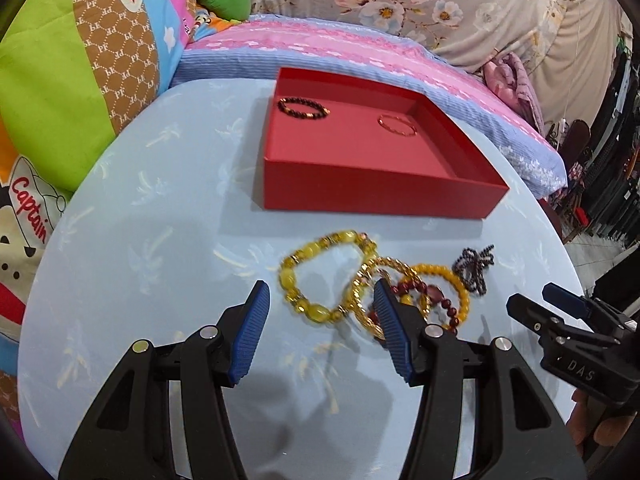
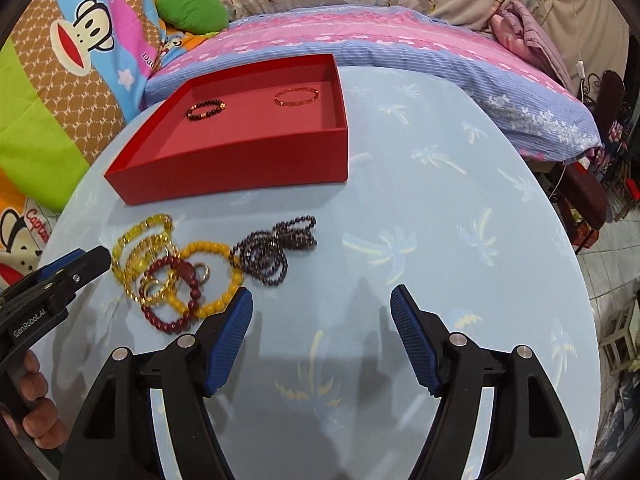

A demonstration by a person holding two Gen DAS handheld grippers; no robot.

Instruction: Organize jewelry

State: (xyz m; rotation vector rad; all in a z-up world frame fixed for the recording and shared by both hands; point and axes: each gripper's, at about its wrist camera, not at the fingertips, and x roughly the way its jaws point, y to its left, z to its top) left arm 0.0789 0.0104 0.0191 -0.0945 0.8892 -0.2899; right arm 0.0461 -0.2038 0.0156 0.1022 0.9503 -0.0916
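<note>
Jewelry pile [image 1: 376, 292] lies between and beyond spread left gripper [image 1: 322, 300] jaws; right gripper [image 2: 322, 304] jaws spread, pile at their left.

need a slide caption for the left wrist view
Open left gripper poised over tangled bracelets on the table, red tray beyond.

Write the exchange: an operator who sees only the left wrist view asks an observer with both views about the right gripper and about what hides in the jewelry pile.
Operator: Is the right gripper open?
Observer: Yes. The right gripper is wide open, holding nothing, over the table beside the pile.
Operator: The left gripper blocks part of my pile. Anything small there?
Observer: A small ring lies inside the yellow bead loop, next to the dark red bead bracelet.
</note>
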